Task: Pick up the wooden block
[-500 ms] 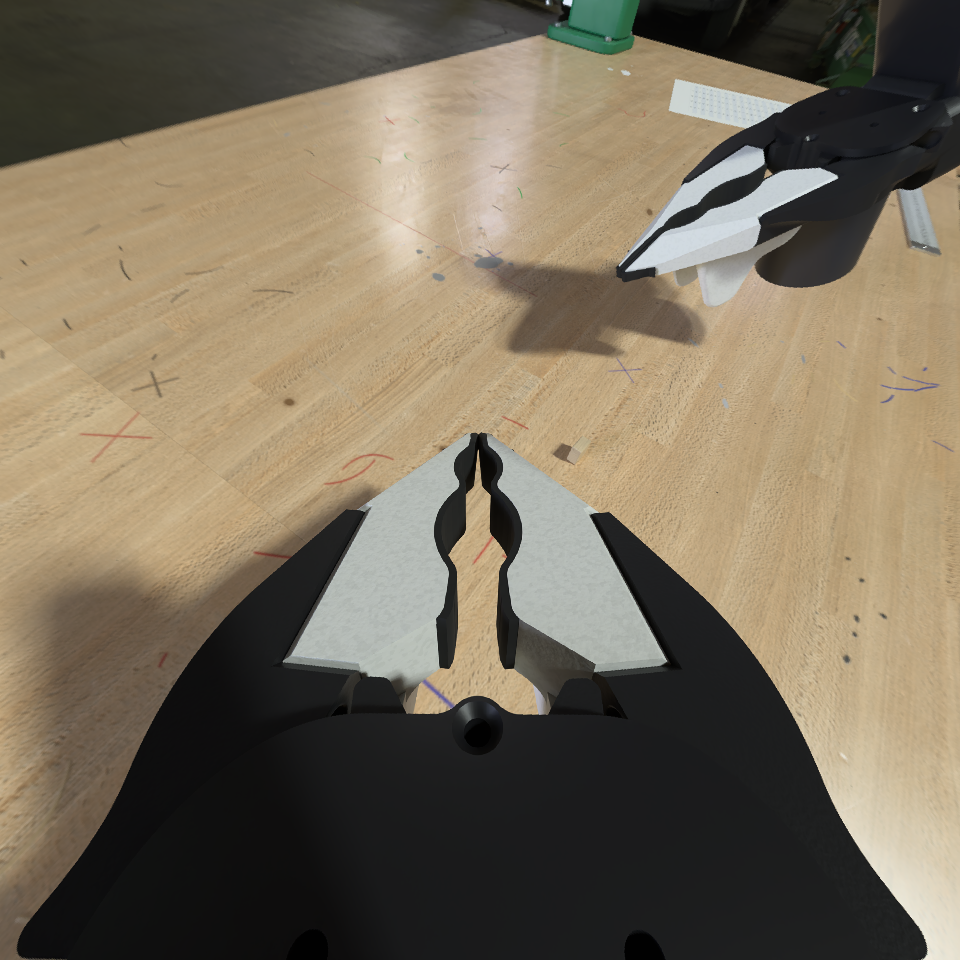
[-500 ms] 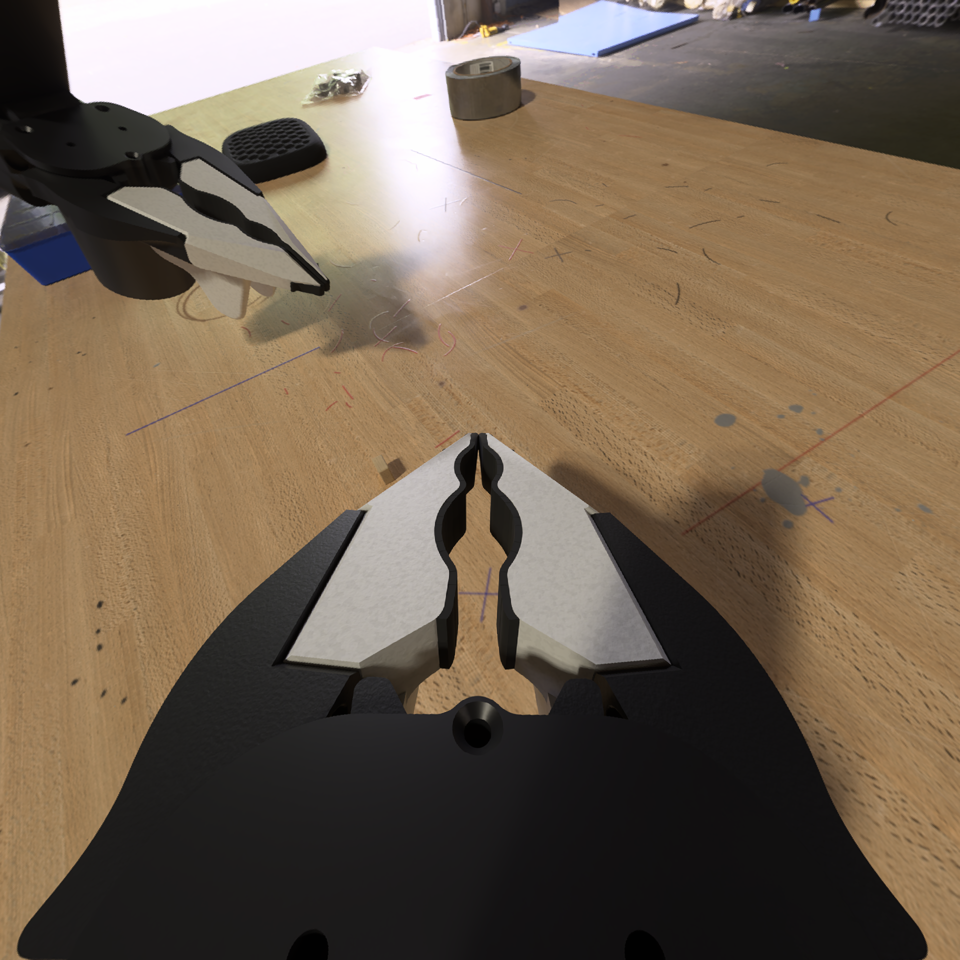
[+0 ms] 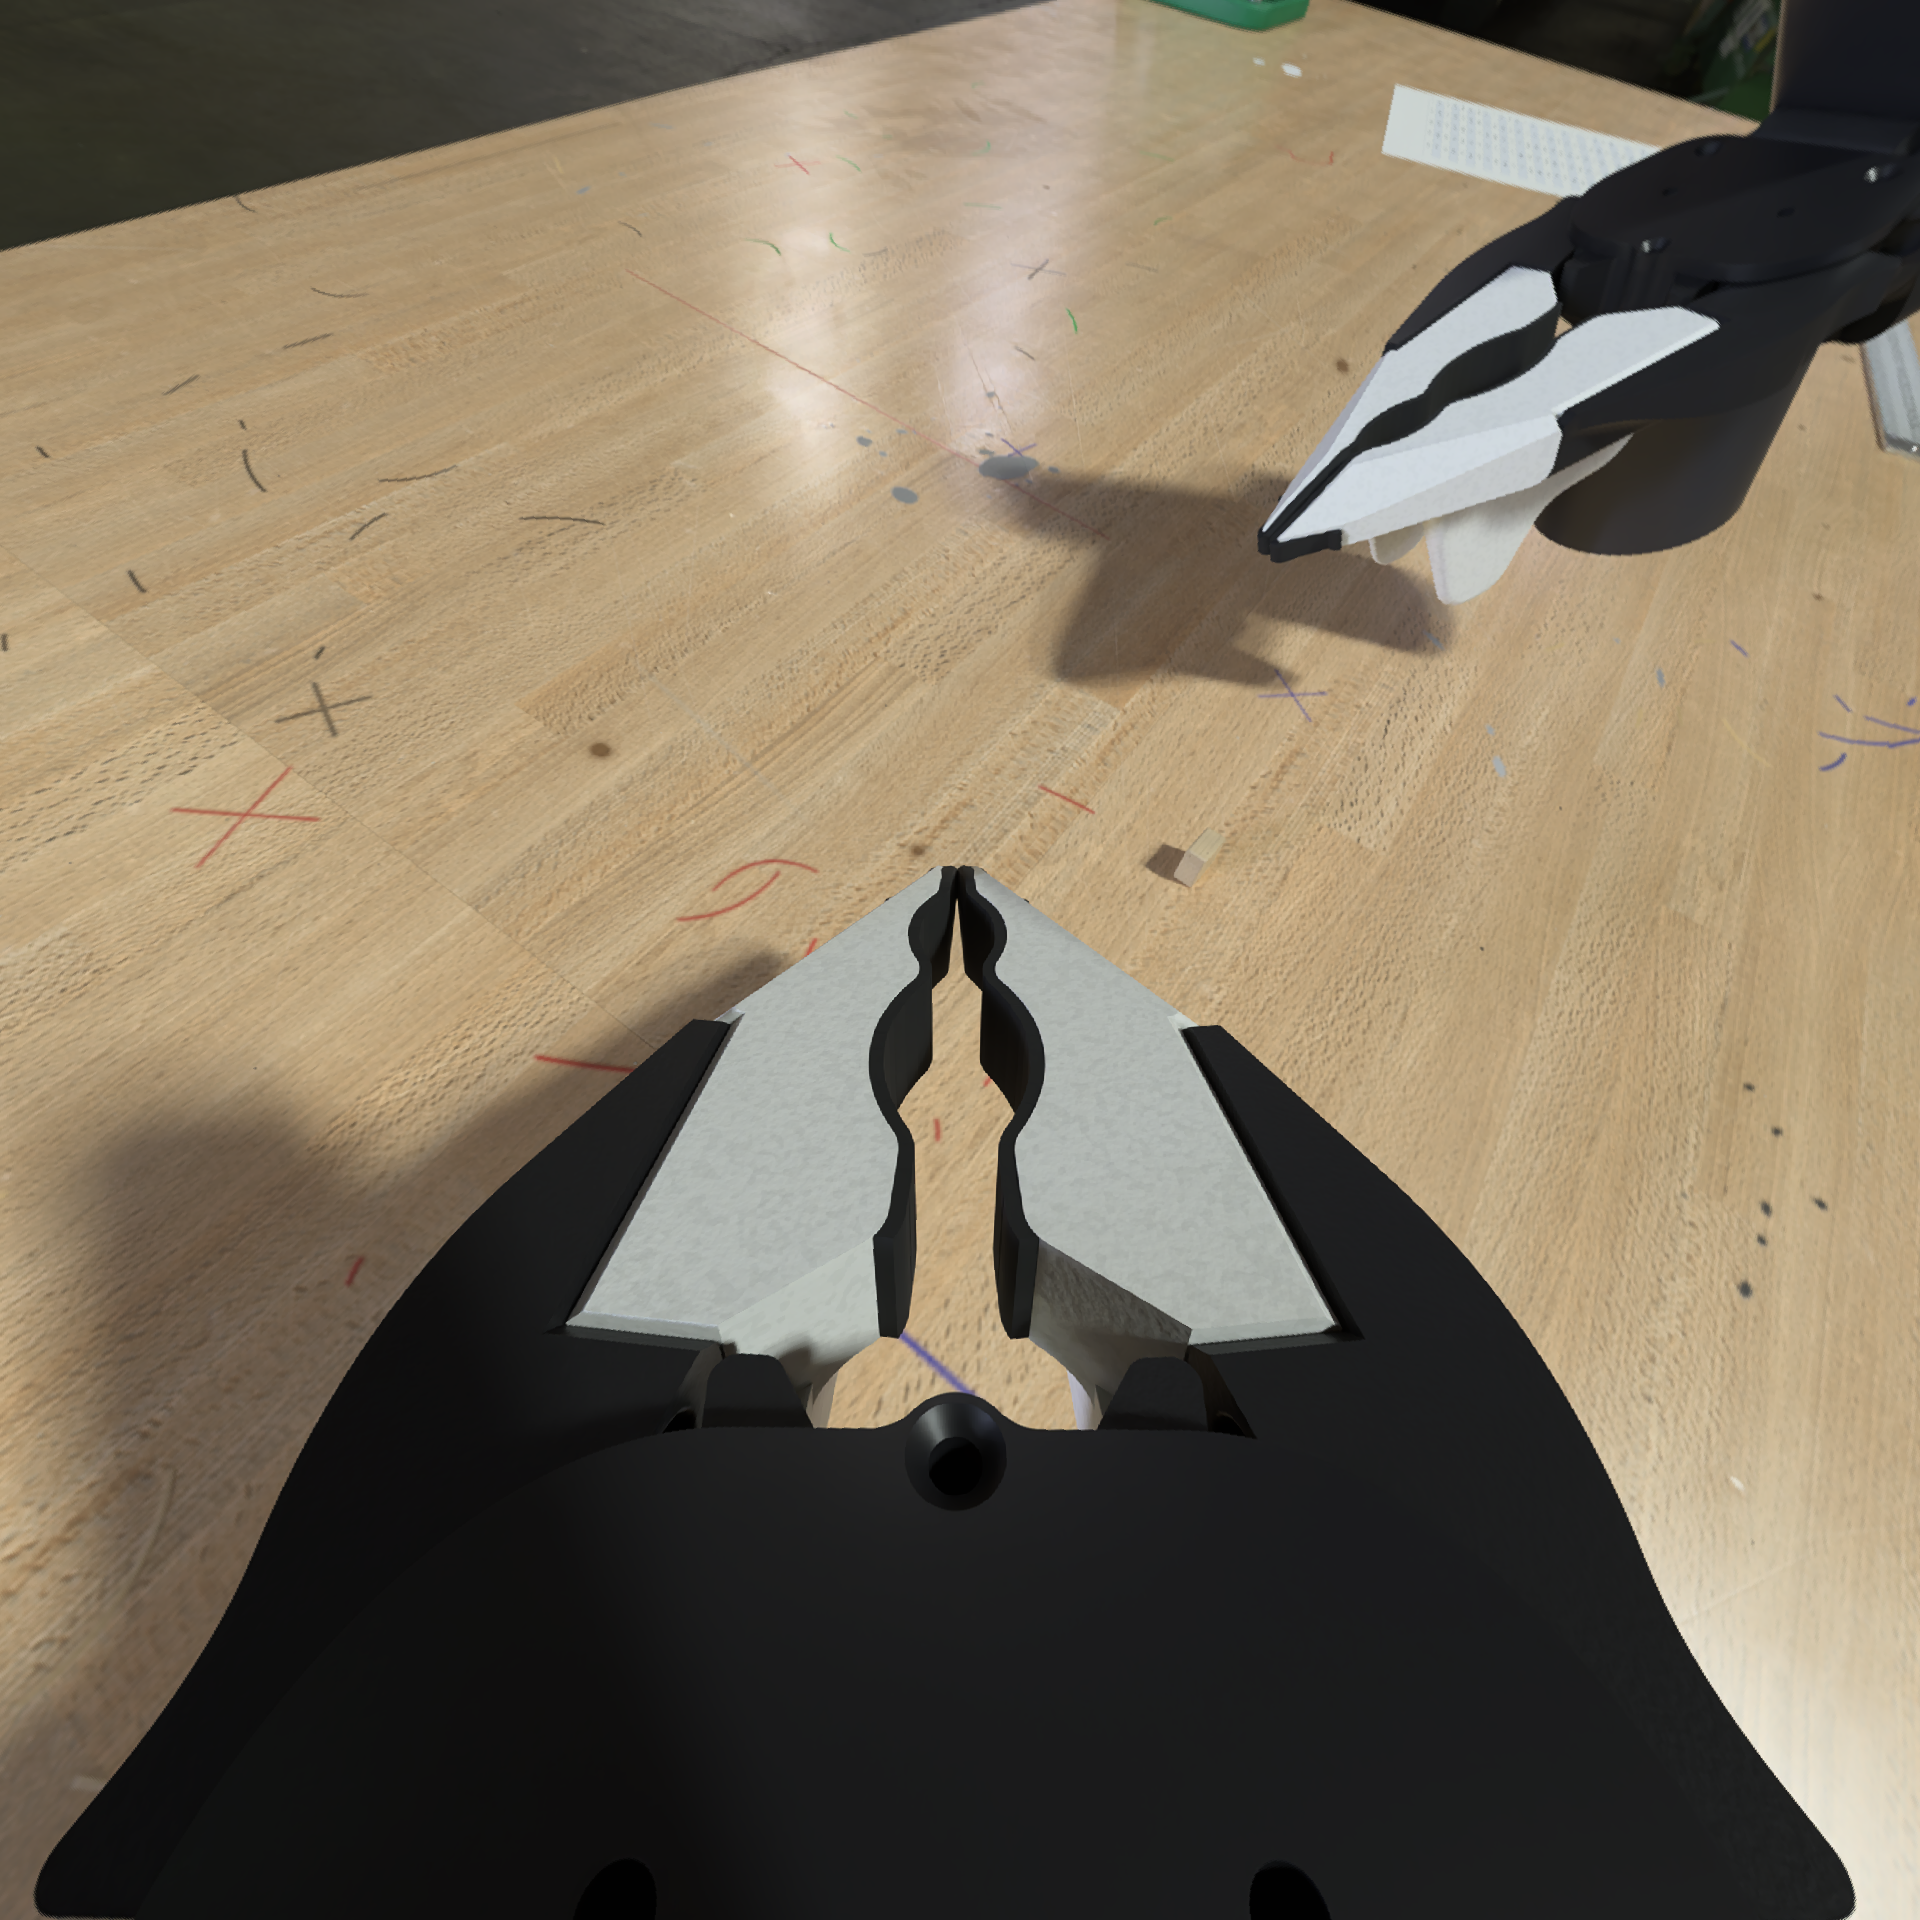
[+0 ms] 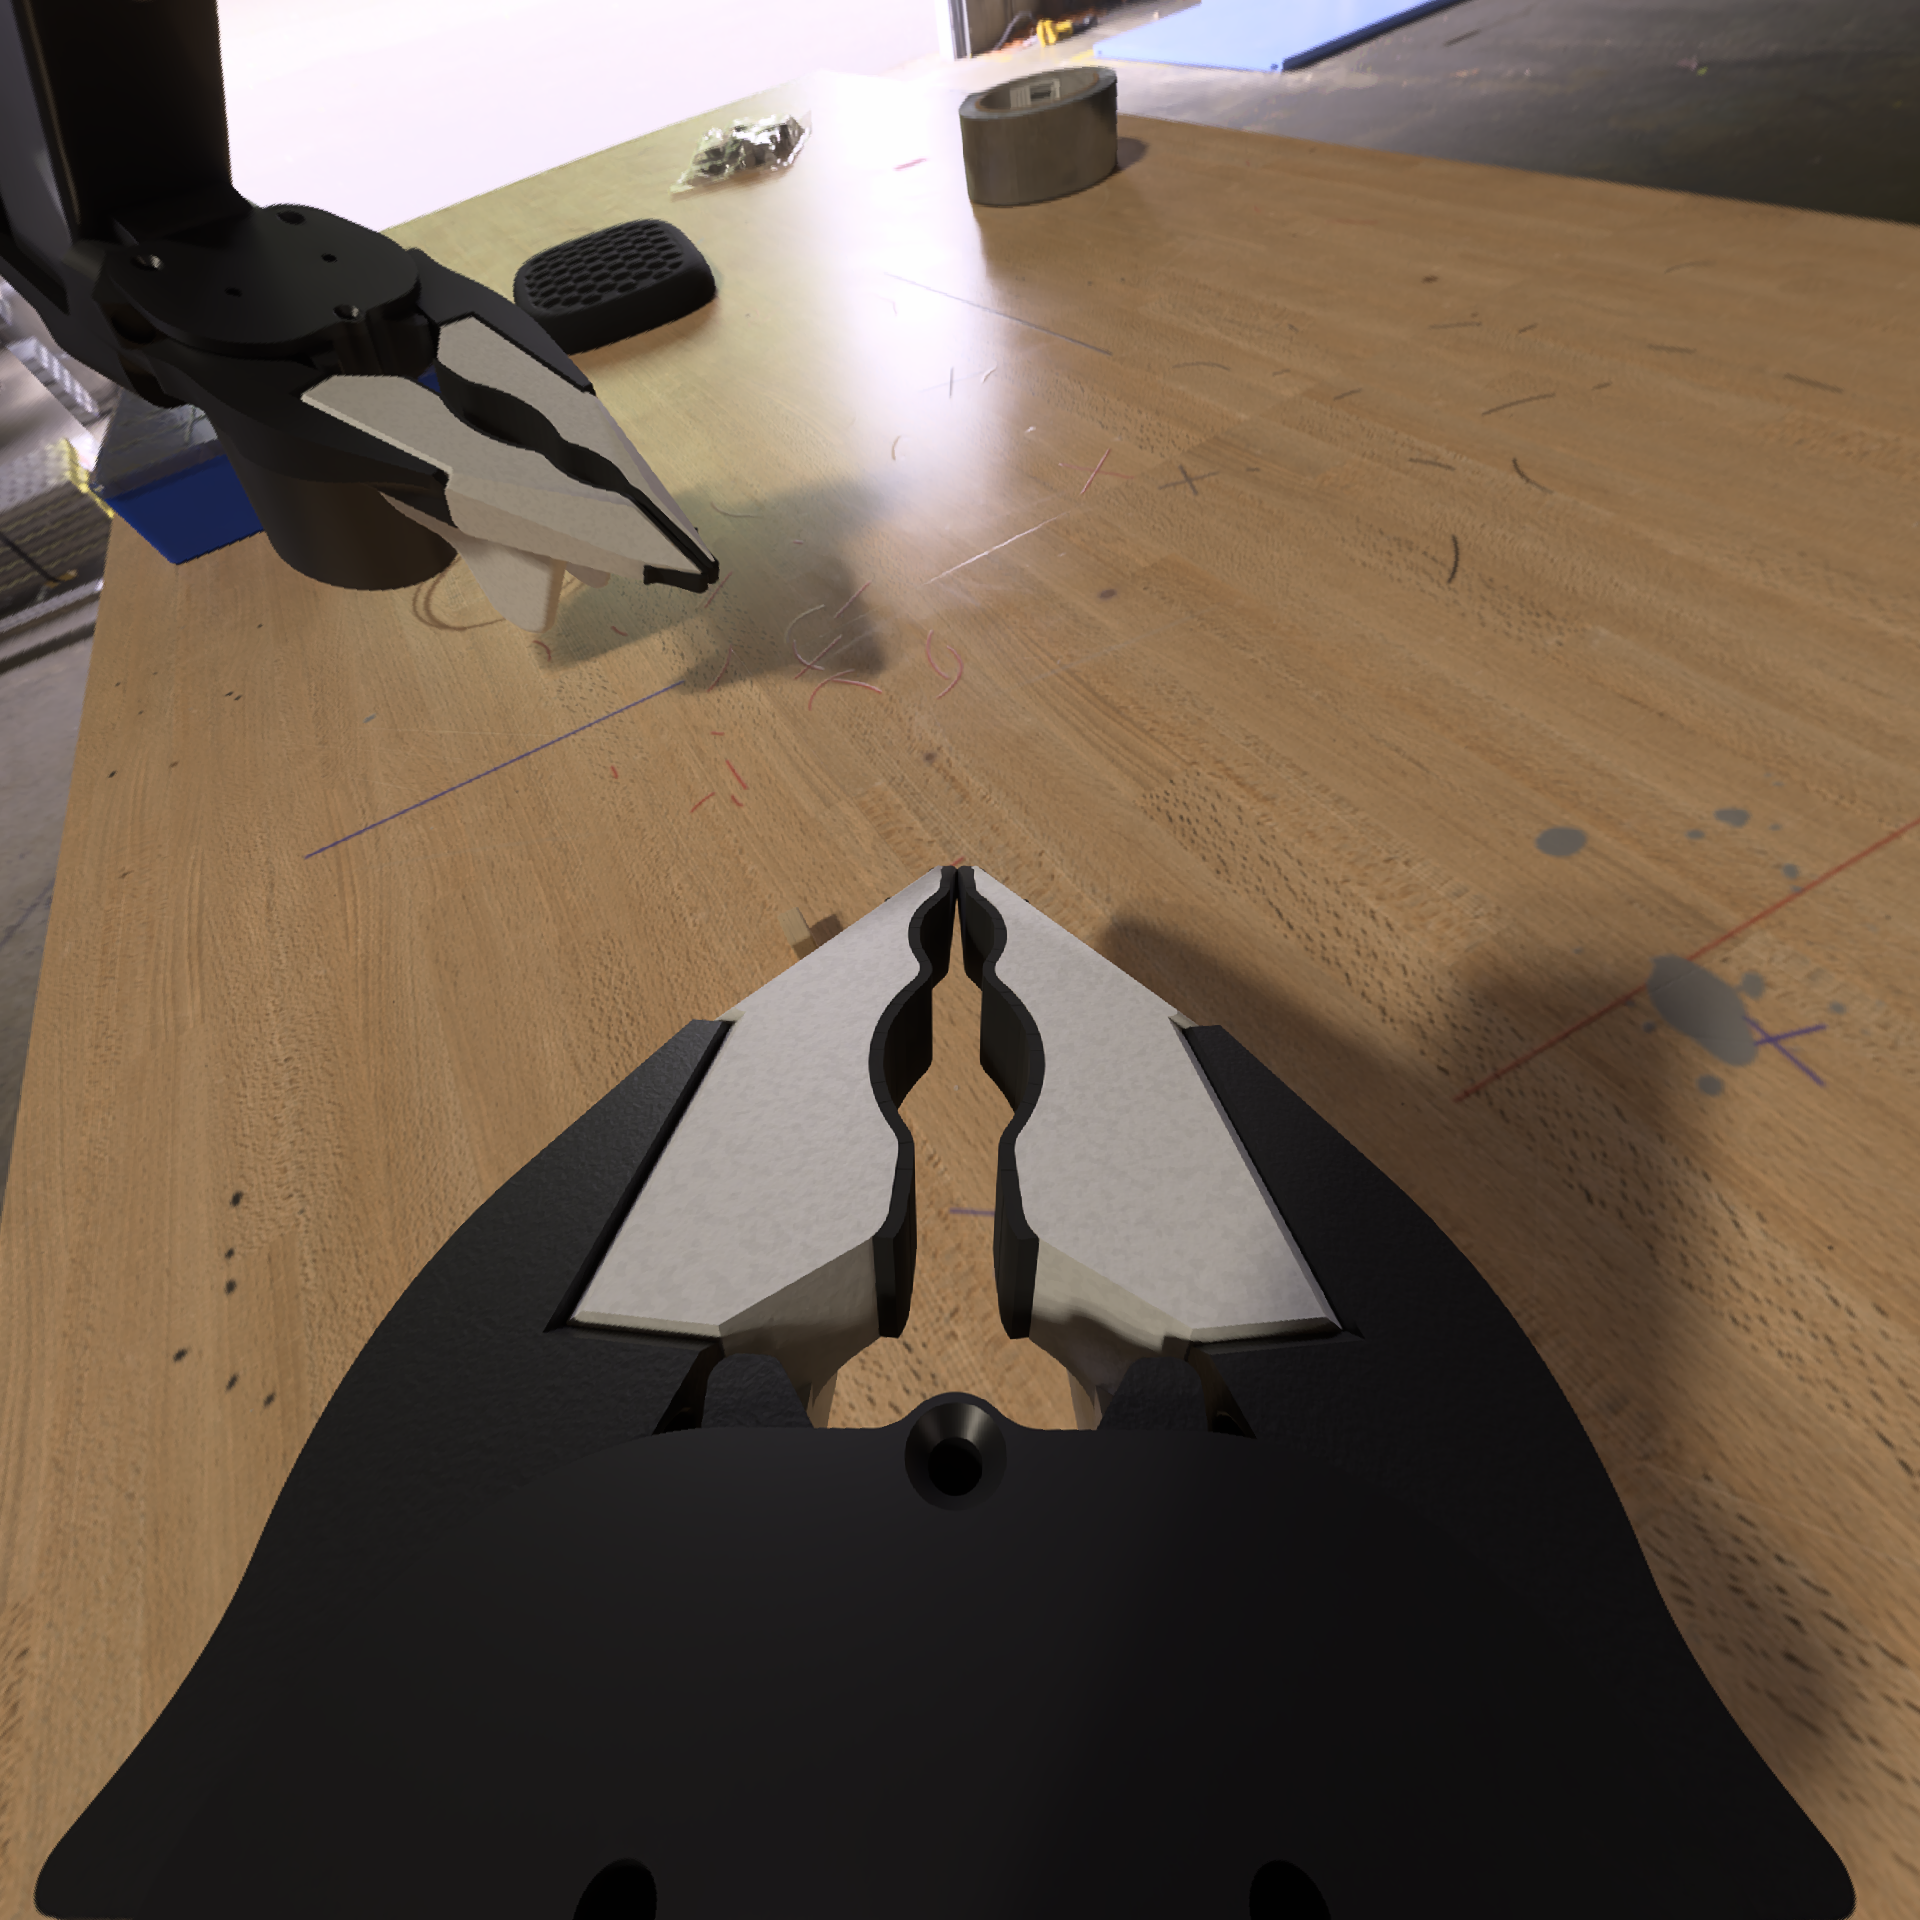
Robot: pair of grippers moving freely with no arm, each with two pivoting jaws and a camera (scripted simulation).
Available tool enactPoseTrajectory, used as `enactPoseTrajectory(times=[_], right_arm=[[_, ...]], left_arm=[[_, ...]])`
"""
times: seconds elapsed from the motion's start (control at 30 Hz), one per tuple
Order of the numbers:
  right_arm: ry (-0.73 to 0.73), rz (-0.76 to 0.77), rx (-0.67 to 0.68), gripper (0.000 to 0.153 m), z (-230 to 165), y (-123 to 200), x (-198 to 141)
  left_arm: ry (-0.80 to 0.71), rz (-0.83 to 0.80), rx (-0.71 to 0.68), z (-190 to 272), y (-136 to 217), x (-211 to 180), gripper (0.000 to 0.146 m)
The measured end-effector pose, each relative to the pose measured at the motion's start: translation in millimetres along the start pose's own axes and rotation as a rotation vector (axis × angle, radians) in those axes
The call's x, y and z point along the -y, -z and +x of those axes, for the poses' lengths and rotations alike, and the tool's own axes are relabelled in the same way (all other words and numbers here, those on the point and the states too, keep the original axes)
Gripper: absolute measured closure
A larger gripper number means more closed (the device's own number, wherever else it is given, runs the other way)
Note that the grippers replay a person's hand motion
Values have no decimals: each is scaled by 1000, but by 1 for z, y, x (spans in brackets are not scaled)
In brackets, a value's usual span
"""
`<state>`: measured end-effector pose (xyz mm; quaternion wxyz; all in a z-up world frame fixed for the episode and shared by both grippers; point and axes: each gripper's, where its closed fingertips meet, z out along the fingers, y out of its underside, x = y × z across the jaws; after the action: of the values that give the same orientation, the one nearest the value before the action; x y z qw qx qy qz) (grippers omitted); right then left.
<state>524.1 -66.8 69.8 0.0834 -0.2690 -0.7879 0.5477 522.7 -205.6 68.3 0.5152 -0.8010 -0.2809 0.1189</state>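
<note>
Pale wood, scratched and marked with small red, blue and black pen strokes, makes up the desk (image 3: 520, 644) under both claws. The left claw (image 3: 954, 875) is clenched, its grey-white fingers (image 3: 790, 1122) meeting at the black tips, with nothing between them. It hangs over the desk, pointing forward. The wooden block (image 3: 1185, 858), a tiny light cube, lies flat on the desk just beyond and to the right of those tips, apart from them.

In the left wrist view the right claw (image 3: 1280, 544) comes in from the far right, tilted down, its tips also pressed together and empty, above its own shadow (image 3: 1174, 592). The block sits between the two claws, nearer to the left one. Farther off on the right lie a white sheet (image 3: 1496, 135) and a metal ruler (image 3: 1896, 400) at the edge of the picture.

From the right wrist view, the right claw (image 4: 954, 875) is likewise clenched on nothing. The block (image 4: 808, 927) peeks out just left of its left finger, partly hidden behind it. The left claw (image 4: 681, 575) shows at the far left, tips down near the desk. Beyond it lie a black honeycomb pad (image 4: 615, 278), a clear bag of small parts (image 4: 743, 151) and a grey metal ring (image 4: 1039, 133). A blue box (image 4: 171, 509) sits at the far left edge.
</note>
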Motion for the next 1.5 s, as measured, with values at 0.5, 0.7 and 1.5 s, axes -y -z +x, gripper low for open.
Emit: enactPoseTrajectory(times=[0.5, 0.7, 1.5], right_arm=[[264, -293, 109, 105, -29, -15, -30], [419, -493, 212, 114, -42, -28, -41], [565, -743, 172, 147, -47, -52, -52]], left_arm=[[-128, -201, 13, 9, -18, -31, 49], [-124, -205, -31, 20, -14, -33, 51], [-122, -172, -62, 43, 20, -50, 86]])
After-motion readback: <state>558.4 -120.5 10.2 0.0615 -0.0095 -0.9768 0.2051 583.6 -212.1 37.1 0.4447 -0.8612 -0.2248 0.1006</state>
